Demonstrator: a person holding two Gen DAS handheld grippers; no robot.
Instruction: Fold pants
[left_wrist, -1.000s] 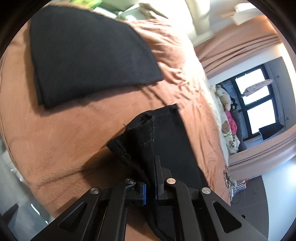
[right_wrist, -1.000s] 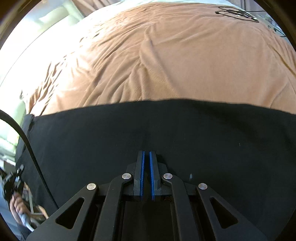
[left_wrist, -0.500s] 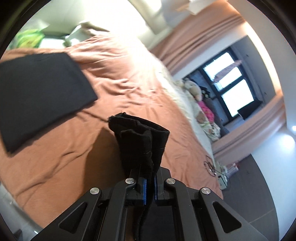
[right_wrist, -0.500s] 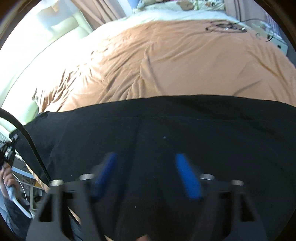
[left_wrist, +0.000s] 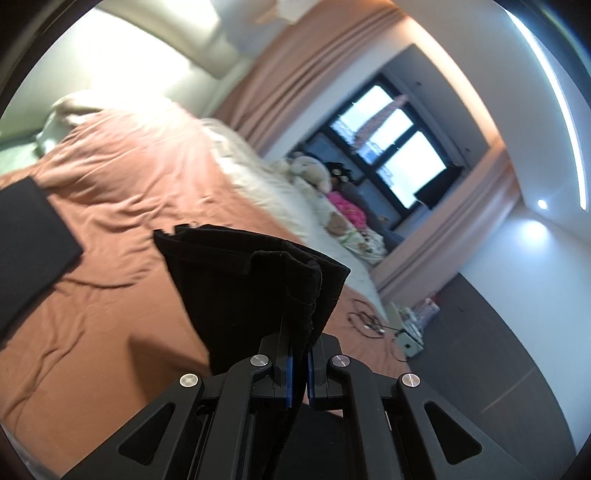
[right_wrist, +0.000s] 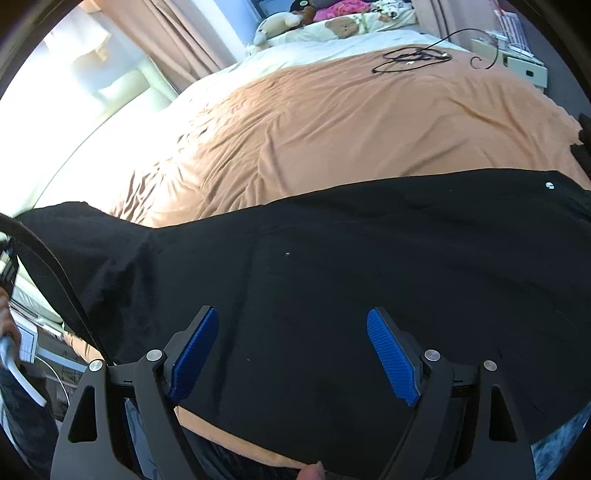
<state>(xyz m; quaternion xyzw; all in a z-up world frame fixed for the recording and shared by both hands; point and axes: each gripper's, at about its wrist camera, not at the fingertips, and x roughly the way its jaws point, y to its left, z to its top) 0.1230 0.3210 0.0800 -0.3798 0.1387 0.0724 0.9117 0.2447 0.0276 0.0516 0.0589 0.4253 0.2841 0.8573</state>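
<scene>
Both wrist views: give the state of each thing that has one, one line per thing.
left gripper: shut on a bunched end of the pants, lifted above the bed
right gripper: jaws just opened, nothing pinched
pants: spread flat across the bed, one end raised
folded black garment: lying flat
bed cover: wrinkled
cable: loosely coiled

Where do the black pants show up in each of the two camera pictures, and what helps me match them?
Left wrist view: an end of the pants sits bunched at centre, pinched in the shut left hand-held gripper.
Right wrist view: the pants spread flat across the lower half, under the open right hand-held gripper.
Shared landmark: the tangled black cable on the brown bedspread.
</scene>
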